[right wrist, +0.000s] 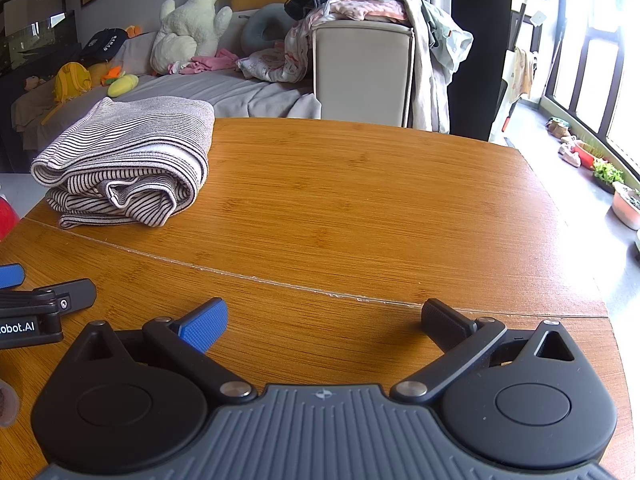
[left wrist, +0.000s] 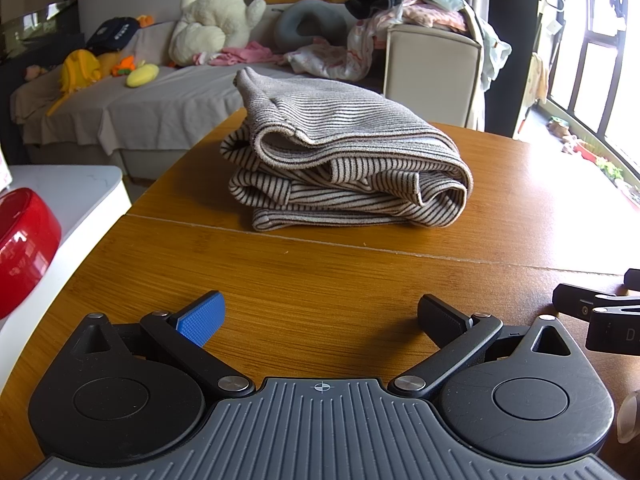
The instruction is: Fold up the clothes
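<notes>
folded garment on table far-left side, chair behind table, sofa beyond, grippers near table's front edge

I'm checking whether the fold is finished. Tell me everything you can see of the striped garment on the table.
The striped garment is a soft knit, pale grey-beige with thin dark stripes, folded into a thick stack of several layers. Rolled edges and folds face the cameras. It lies flat on the wooden table, towards its far left side. Neither gripper touches it; both are open, short of it.

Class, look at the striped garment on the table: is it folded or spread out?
Folded. The striped garment sits as a compact stack of layers on the table, rounded fold edges showing.
</notes>
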The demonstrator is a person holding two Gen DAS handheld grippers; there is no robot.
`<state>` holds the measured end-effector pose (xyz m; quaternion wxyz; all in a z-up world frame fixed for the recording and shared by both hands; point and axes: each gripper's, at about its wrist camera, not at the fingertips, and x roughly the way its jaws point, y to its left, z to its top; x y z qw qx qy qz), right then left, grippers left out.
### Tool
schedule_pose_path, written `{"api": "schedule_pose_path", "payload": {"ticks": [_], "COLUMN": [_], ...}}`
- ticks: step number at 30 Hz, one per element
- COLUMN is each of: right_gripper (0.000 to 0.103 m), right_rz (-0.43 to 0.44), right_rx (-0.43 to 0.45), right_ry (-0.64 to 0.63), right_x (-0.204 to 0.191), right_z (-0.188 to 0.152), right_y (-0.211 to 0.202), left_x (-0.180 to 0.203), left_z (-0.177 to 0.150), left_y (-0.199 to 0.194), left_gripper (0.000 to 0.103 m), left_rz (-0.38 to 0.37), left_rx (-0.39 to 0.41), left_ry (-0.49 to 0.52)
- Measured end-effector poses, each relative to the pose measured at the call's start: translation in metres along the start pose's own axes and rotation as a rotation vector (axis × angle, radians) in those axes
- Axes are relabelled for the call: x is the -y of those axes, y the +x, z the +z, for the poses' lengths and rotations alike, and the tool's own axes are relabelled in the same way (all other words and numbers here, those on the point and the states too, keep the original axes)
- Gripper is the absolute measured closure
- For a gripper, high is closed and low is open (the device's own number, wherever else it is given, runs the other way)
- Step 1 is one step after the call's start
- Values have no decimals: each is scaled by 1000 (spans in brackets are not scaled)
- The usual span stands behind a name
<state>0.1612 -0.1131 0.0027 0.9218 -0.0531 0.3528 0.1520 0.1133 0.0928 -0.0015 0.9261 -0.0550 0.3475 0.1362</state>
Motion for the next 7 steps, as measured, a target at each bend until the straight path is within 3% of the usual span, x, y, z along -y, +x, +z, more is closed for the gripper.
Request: {"api": "schedule_pose_path", "payload": {"ticks": [7], "right_gripper": [0], "right_rz": [-2], "right_rx": [0], "right_ry": [1], "right_x": [0], "right_z": [0], "right_y": [0], "left_x": [0], "left_z": [0], "left_y": [0], "left_gripper": [0], "left_rz": [-1], "left_rx": [-1], "left_ry": [4]}}
